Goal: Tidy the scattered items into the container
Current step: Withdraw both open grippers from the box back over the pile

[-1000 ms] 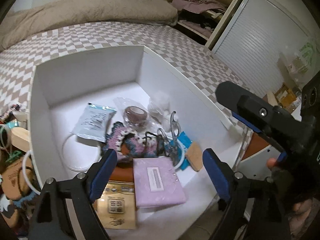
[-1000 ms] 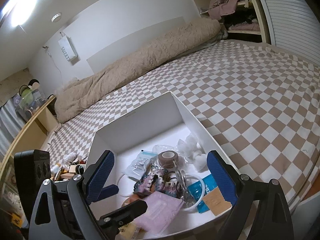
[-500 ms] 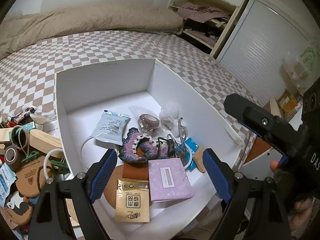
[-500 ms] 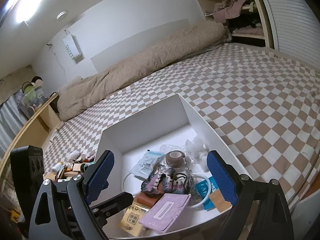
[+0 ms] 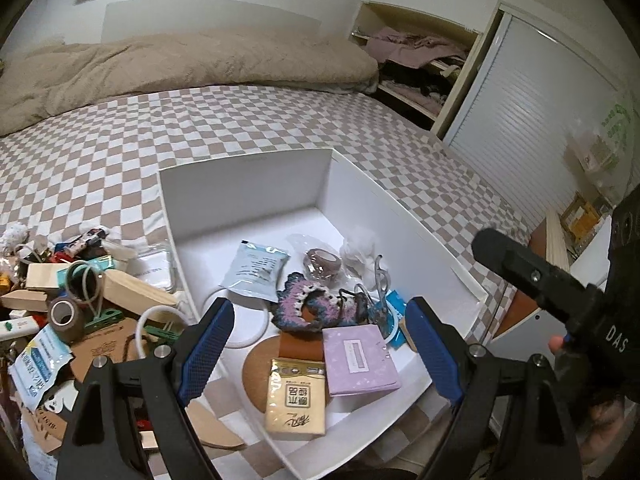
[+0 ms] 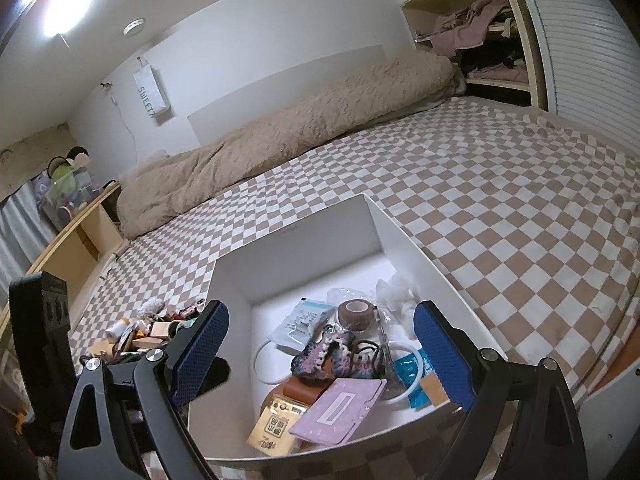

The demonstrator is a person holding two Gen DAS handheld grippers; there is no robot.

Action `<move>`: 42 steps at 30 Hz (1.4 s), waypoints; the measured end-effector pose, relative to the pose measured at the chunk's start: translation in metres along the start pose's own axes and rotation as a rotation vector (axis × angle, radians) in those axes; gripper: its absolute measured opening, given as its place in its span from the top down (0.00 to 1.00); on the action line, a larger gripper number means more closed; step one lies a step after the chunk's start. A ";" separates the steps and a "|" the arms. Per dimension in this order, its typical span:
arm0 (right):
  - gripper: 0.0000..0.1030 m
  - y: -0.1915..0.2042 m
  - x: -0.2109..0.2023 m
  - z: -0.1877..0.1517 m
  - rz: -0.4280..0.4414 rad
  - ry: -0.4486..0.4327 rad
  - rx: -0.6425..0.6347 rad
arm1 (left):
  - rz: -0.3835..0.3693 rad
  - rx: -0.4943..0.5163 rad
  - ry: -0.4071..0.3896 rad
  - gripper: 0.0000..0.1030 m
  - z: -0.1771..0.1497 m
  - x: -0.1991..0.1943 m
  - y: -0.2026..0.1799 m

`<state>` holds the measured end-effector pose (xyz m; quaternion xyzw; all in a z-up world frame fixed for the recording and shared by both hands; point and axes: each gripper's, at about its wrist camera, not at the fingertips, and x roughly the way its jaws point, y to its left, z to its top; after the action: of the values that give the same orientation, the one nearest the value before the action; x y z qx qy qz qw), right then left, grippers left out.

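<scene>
A white open box (image 5: 248, 184) sits on the checked bed cover near its front edge. Inside lie a lilac card packet (image 5: 360, 360), a yellow tissue pack (image 5: 296, 400), a crocheted piece (image 5: 316, 304), a brown tape roll (image 5: 322, 262) and a pale blue sachet (image 5: 256, 270). Left of the box is a pile of scattered items (image 5: 80, 300), among them another tape roll (image 5: 66, 318). My left gripper (image 5: 320, 312) hangs open and empty above the box's near end. My right gripper (image 6: 322, 320) is also open and empty, over the same box (image 6: 304, 256).
A beige duvet (image 5: 180, 64) lies along the far side of the bed. An open wardrobe shelf (image 5: 416, 60) and a slatted door (image 5: 520, 132) stand at the right. The bed edge drops off just behind the box. A desk (image 6: 80, 240) stands far left.
Both grippers have drawn back and up from the box. The left view has swung left, bringing the scattered pile beside the box into sight. Both stay open and empty.
</scene>
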<state>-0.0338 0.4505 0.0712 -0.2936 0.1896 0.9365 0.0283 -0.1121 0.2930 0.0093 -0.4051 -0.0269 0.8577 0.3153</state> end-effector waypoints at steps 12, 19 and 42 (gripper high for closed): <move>0.09 0.008 -0.011 -0.011 -0.034 0.005 -0.027 | 0.051 -0.010 -0.079 0.01 -0.002 -0.028 0.014; 0.03 0.016 -0.016 -0.018 -0.065 0.001 -0.064 | 0.092 -0.021 -0.100 0.00 -0.006 -0.040 0.023; 0.00 0.069 -0.005 -0.032 -0.031 0.026 -0.137 | 0.203 -0.074 -0.141 0.00 -0.022 -0.082 0.074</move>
<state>-0.0242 0.3751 0.0734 -0.3099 0.1207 0.9429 0.0199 -0.0957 0.1827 0.0279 -0.3557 -0.0393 0.9101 0.2090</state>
